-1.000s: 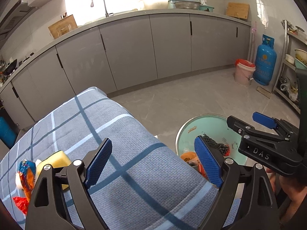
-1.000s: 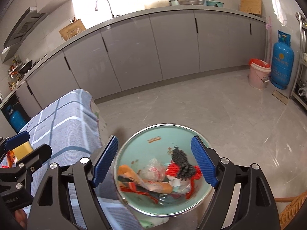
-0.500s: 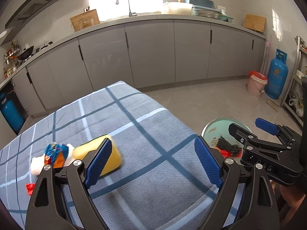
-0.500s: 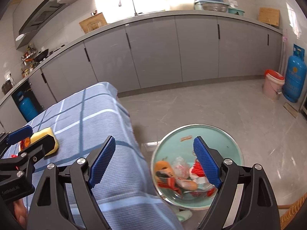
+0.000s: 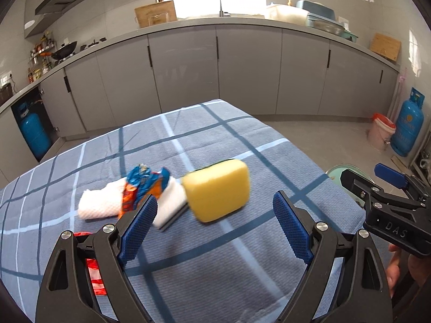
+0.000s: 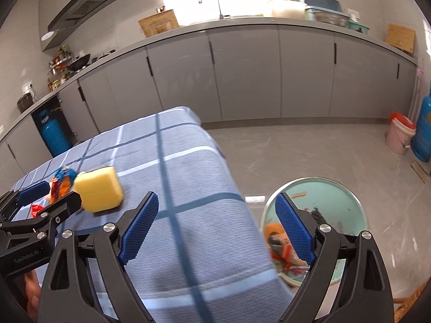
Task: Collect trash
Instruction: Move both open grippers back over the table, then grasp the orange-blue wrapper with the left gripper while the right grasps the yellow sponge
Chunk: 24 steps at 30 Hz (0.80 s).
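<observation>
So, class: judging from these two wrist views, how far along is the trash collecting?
Done: the green bin on the floor already holds wrappers and scraps. In hand: nothing; the left gripper and right gripper both stand open and empty above the checked tablecloth. Left: the blue-orange snack wrapper, white tissue, red wrapper and yellow sponge lie on the cloth.

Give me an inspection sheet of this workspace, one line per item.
Surface: blue checked cloth over the table.
Job's things: yellow sponge, crumpled snack wrapper, white tissue, red wrapper on the cloth; bin on the floor, already holding trash.
Clutter: nothing seen.
Grippers: left tool open, empty; right tool open, empty, jaws just widened.
Cables: nothing seen.
Surroundings: grey cabinets, gas cylinder, pink bucket.
</observation>
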### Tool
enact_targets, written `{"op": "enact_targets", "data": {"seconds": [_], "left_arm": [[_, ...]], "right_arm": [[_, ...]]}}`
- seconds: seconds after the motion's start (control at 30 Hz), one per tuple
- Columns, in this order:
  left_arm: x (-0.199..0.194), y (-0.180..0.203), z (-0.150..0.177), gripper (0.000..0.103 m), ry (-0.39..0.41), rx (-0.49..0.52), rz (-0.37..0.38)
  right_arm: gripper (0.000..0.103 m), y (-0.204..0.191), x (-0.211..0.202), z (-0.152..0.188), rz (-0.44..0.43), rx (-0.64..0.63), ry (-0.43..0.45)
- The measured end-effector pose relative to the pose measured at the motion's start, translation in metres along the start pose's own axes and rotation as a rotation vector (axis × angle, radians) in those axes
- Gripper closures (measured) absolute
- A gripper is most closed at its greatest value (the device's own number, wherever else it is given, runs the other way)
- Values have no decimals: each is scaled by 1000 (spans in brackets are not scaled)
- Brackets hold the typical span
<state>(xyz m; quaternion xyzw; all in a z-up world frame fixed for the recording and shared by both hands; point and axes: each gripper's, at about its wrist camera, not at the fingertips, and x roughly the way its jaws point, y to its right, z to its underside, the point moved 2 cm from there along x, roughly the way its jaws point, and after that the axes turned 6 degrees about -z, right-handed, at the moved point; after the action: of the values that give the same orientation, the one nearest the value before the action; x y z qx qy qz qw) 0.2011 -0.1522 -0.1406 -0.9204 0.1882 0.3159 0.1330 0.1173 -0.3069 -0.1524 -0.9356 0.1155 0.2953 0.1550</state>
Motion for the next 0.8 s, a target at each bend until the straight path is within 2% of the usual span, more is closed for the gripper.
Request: {"op": "enact_targets", "data": {"seconds": [0.27,0.53,0.7,0.8], "left_arm": [[-11,-42,7,16,10,-54,-38],[-17,-102,21,16,23,-96,-177],[-9,-133,31,14,-15,-138,-212],[4,-141,36,12,-71,-137,-208]], "right_arm": [[14,-45,7,-1,-45,-54,-13],[13,-88,18,2,-98,-113,-27],[8,-109,23,3,-121,-151,-31],[8,-118,26,3,-132,-167,-36]]}}
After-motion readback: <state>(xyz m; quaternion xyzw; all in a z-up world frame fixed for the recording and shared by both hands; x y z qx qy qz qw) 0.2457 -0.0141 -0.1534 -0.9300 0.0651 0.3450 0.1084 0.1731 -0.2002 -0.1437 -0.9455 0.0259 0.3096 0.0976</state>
